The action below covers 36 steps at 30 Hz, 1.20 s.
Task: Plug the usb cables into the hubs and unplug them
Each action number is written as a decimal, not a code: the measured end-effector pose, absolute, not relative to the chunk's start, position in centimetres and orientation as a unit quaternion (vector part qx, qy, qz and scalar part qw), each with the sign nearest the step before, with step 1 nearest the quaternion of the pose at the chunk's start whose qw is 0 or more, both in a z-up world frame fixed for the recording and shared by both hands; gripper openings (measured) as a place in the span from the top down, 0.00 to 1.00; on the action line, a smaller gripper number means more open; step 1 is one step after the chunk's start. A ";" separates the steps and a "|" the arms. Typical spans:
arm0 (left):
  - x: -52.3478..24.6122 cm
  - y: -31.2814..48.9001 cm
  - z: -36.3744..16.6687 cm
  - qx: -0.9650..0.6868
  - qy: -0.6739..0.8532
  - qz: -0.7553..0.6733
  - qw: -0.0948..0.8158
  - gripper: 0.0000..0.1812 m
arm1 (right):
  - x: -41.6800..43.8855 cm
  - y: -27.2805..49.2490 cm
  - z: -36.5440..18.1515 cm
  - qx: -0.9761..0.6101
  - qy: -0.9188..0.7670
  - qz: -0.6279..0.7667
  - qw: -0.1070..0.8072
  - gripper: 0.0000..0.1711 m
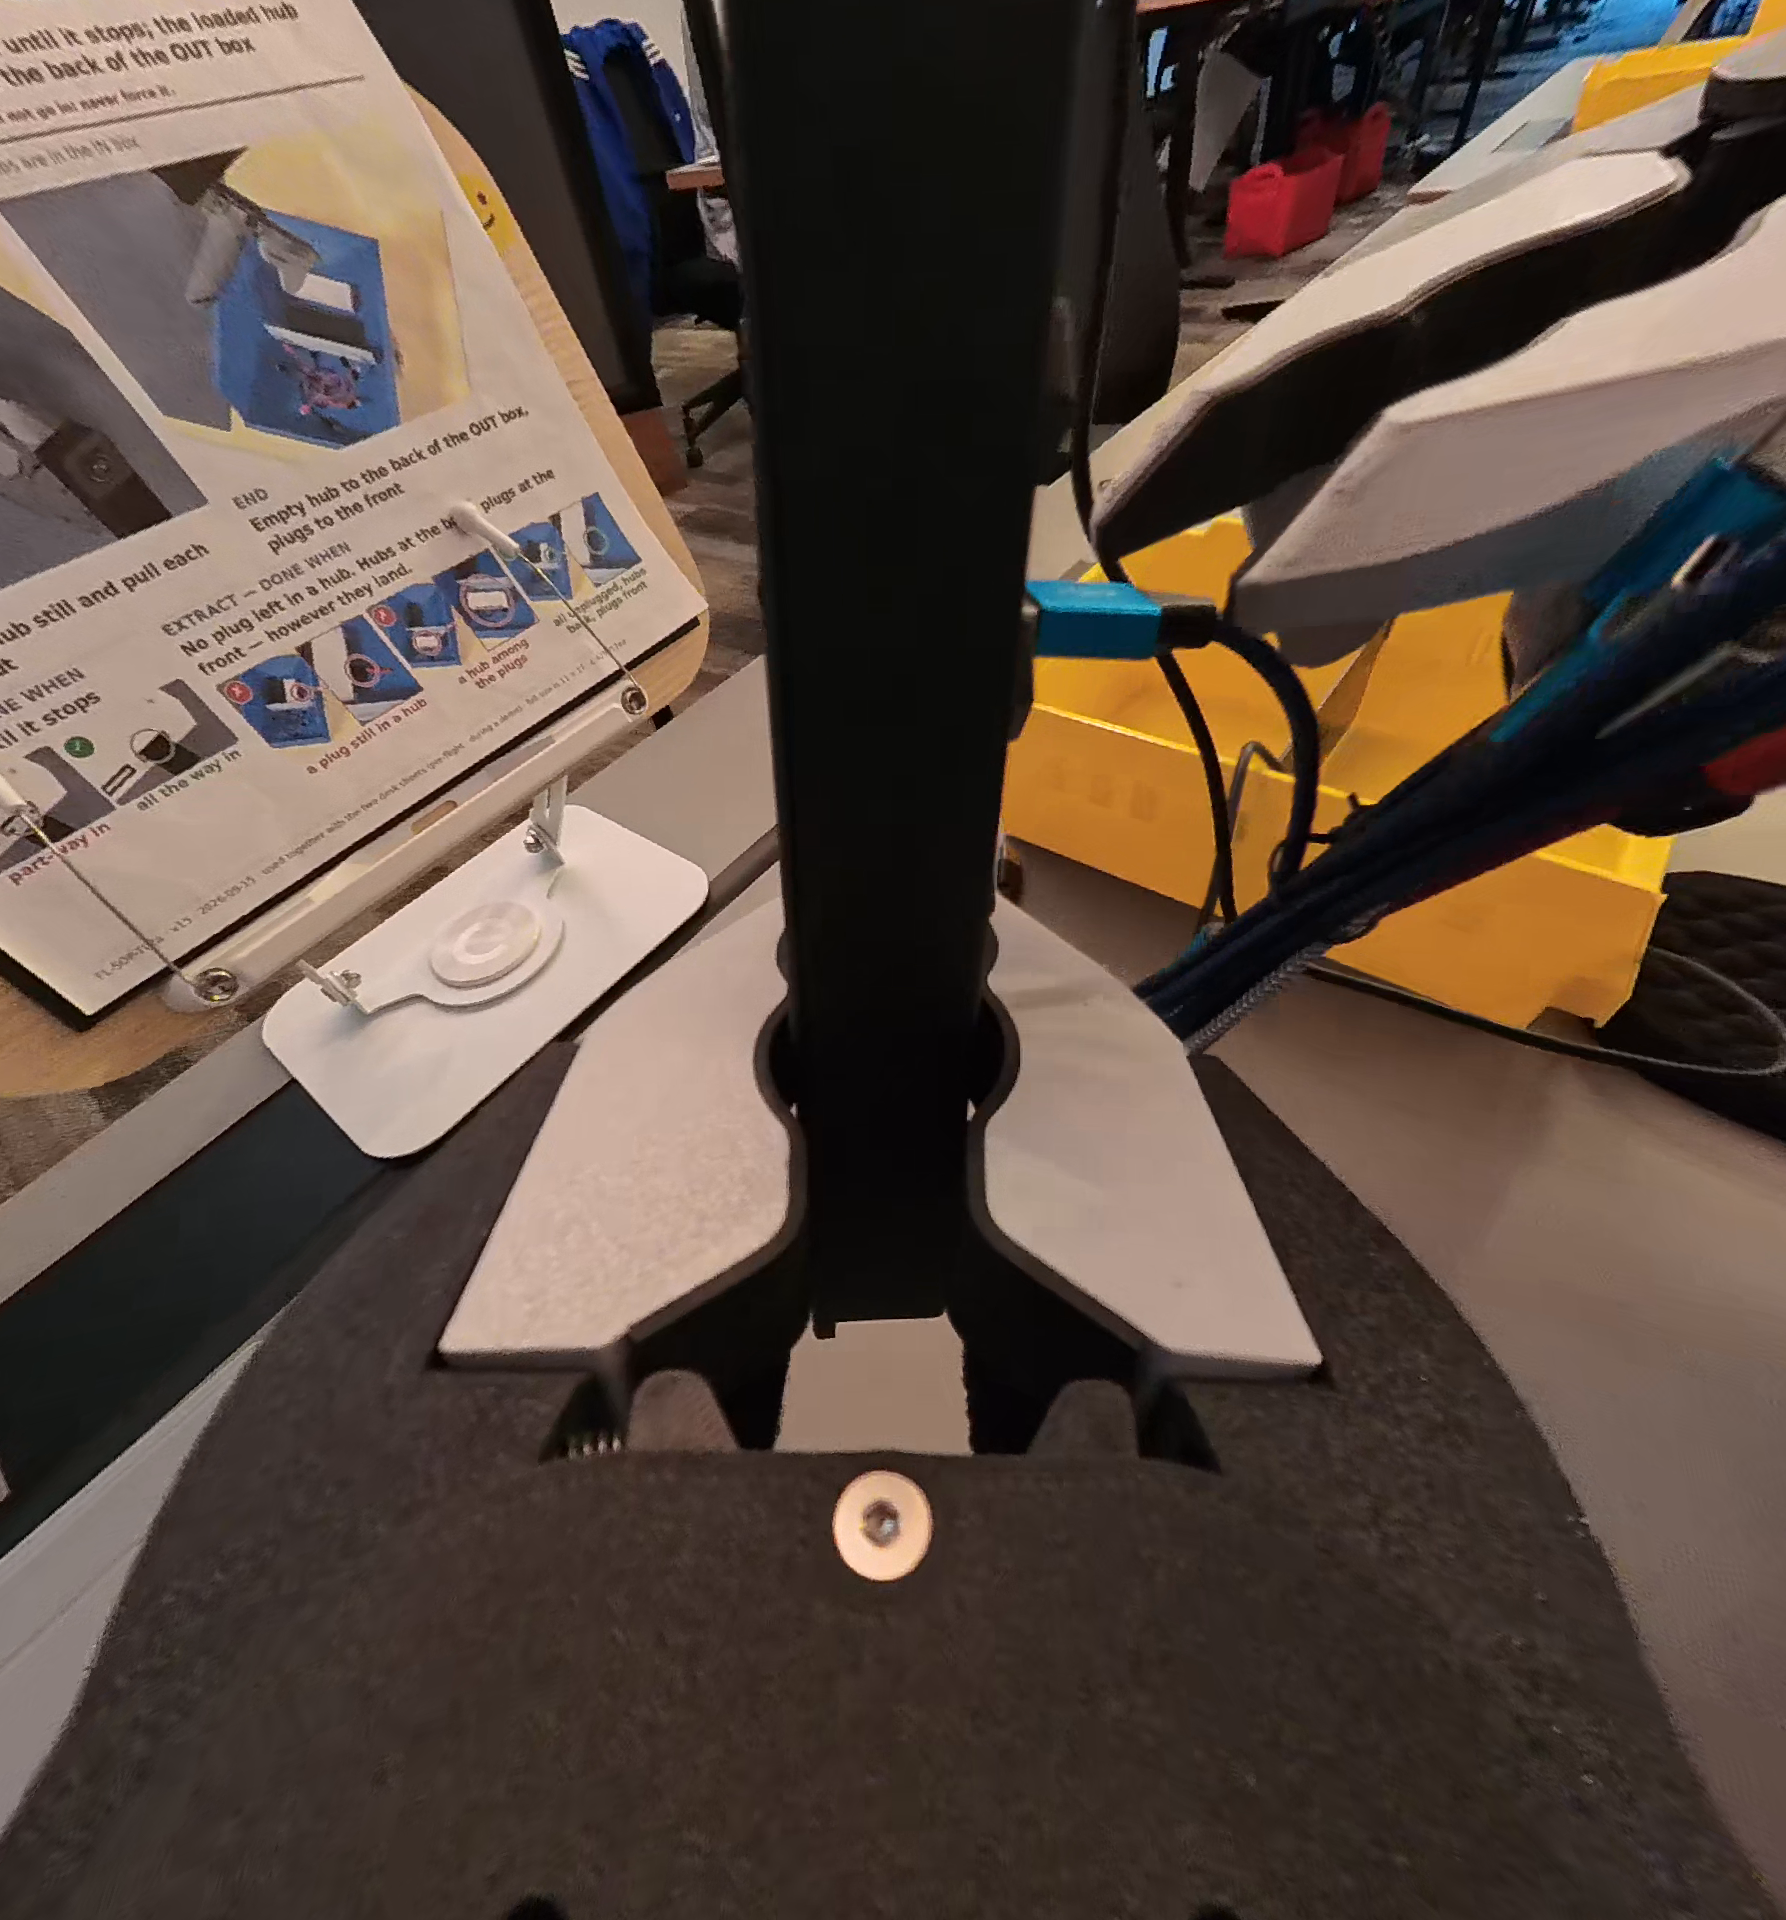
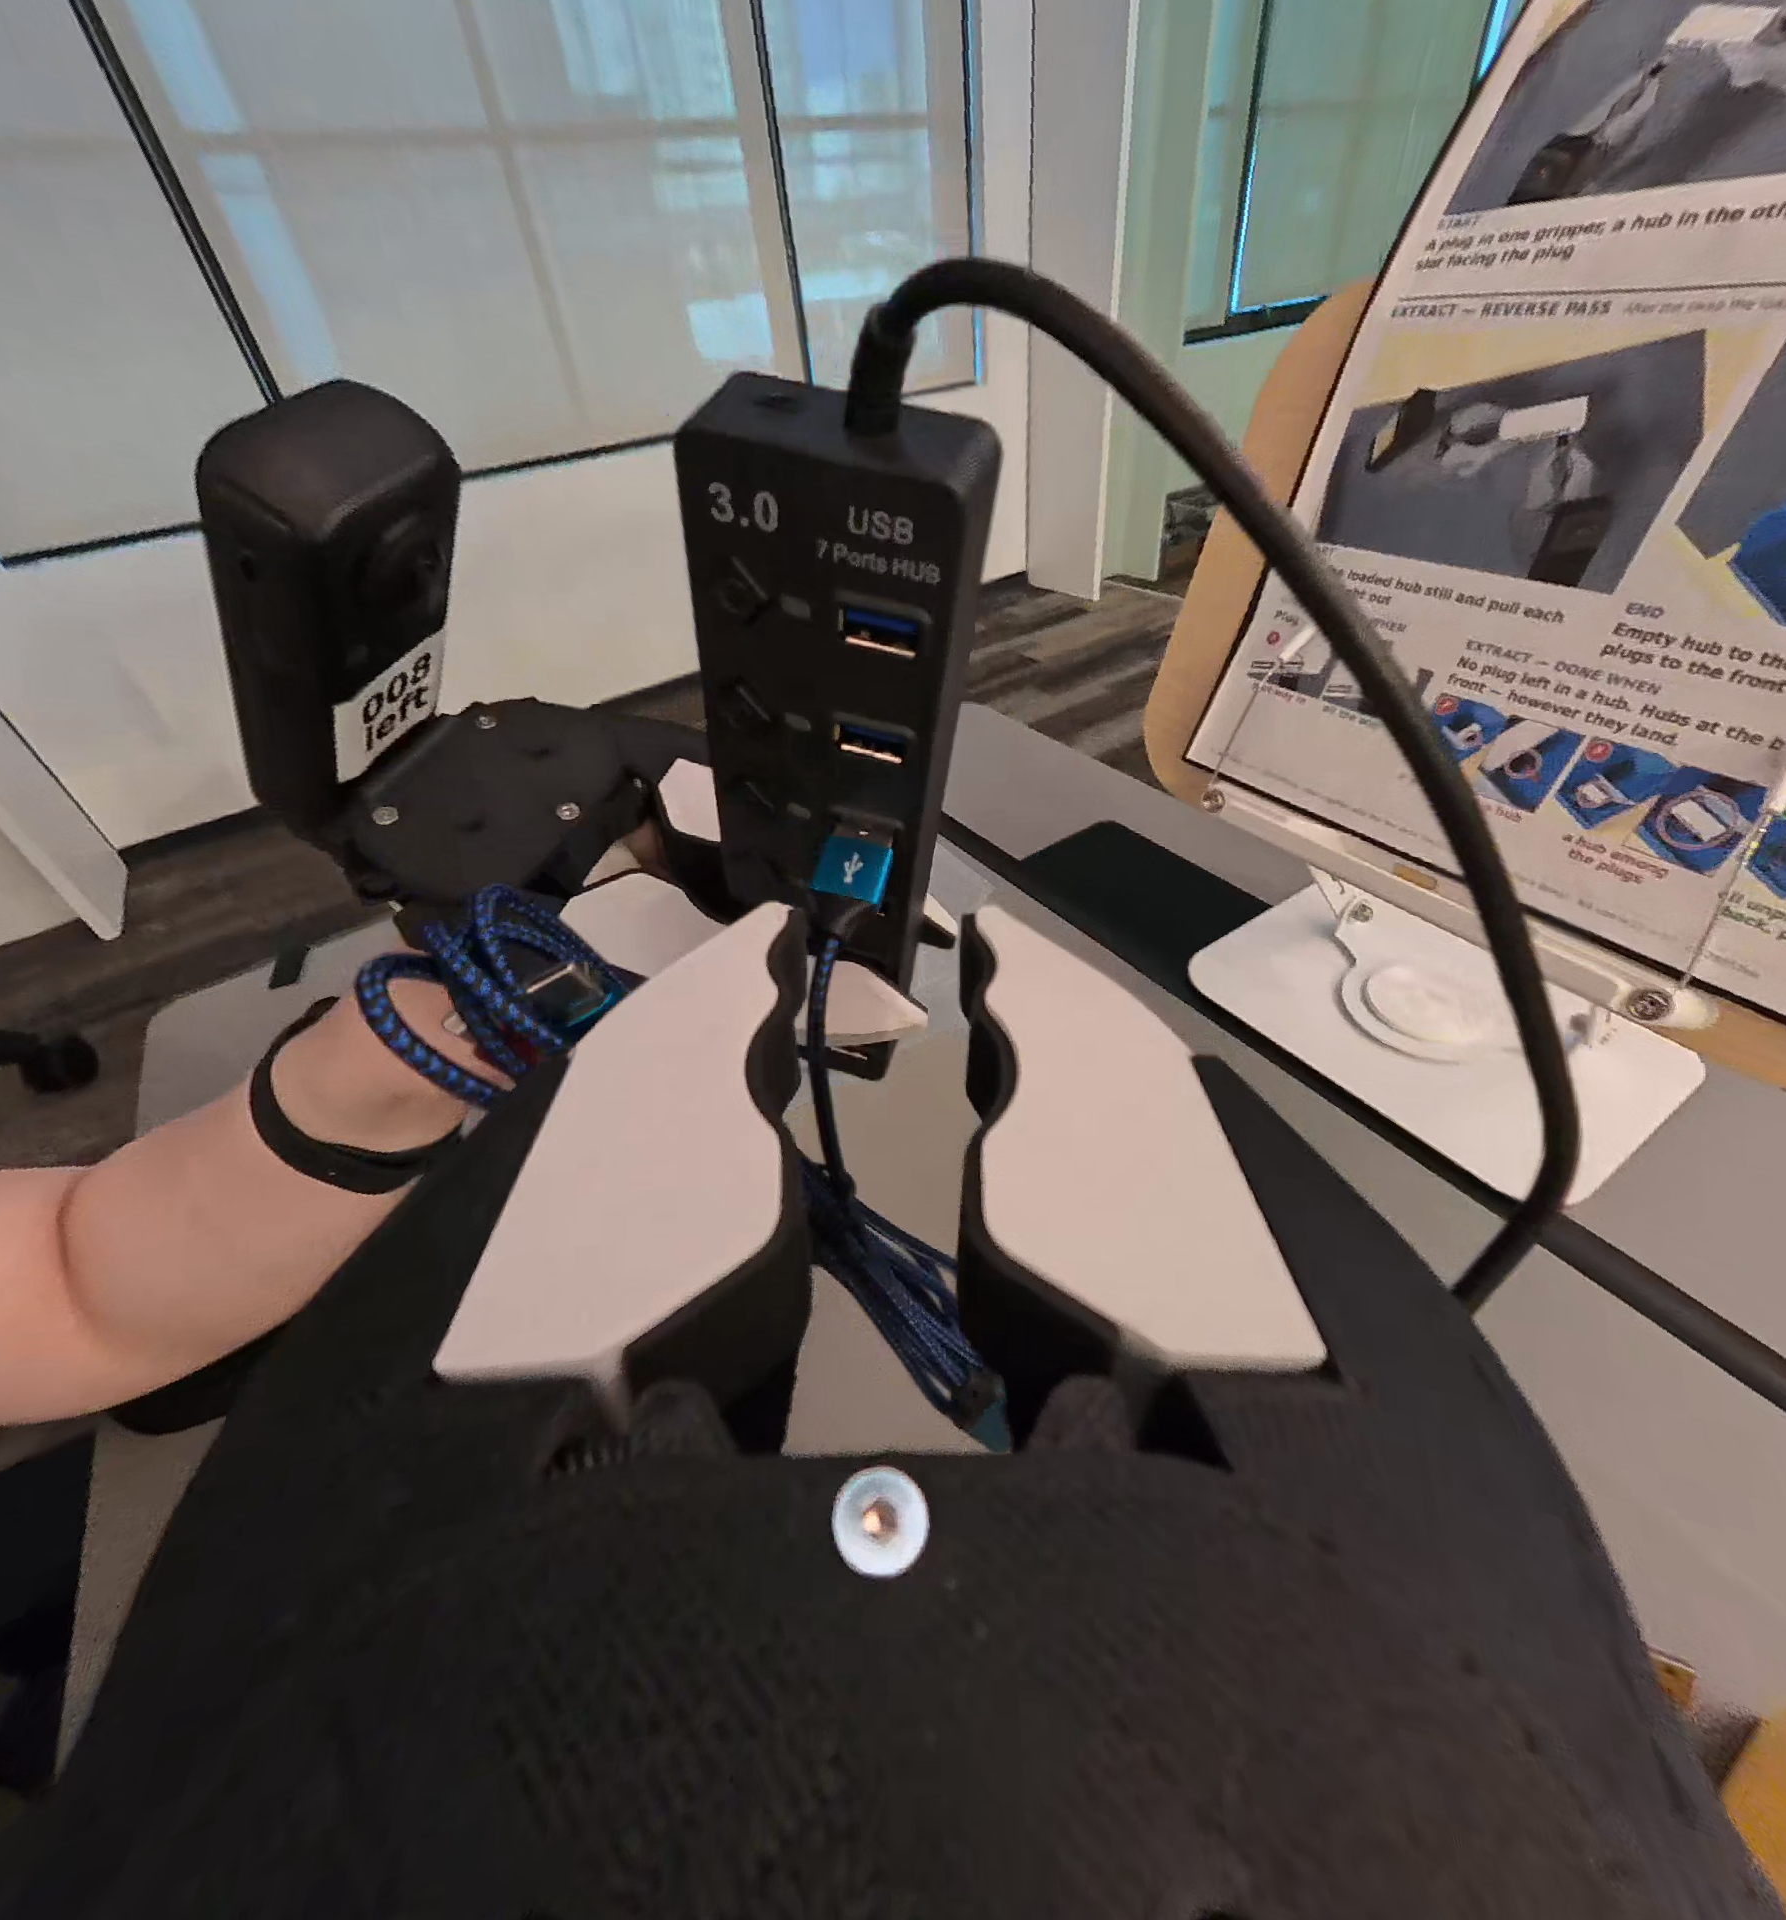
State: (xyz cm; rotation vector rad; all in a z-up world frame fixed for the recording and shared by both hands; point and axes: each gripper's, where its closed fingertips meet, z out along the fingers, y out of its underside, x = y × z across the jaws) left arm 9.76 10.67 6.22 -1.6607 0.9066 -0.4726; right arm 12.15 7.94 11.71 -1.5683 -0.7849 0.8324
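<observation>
My left gripper (image 1: 889, 935) is shut on a black USB hub (image 1: 889, 520) and holds it upright above the table. In the right wrist view the hub (image 2: 827, 582) faces me, its black lead (image 2: 1284, 540) arching to the right. One white finger (image 2: 868, 1016) of the left gripper shows below it. A blue USB plug (image 2: 847, 868) sits in the third port with some metal showing; it also shows in the left wrist view (image 1: 1097, 620). My right gripper (image 2: 878, 925) is open just below the plug, and the blue braided cable (image 2: 816, 1039) runs loose between its fingers.
A bundle of blue braided cables (image 1: 1491, 831) hangs by the right gripper (image 1: 1180, 561); a coil of them (image 2: 484, 977) lies over the person's hand. An instruction sheet (image 1: 245, 520) stands on a white base (image 1: 484, 966). A yellow bin (image 1: 1388, 831) and black mat (image 1: 1751, 987) lie behind. The left gripper's tips are roughly 7 cm from the right gripper's.
</observation>
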 end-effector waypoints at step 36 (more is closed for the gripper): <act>9.2 11.6 7.1 -0.694 0.329 -0.235 0.595 0.86 | 9.1 9.3 12.7 -0.626 -0.298 0.276 0.665 0.91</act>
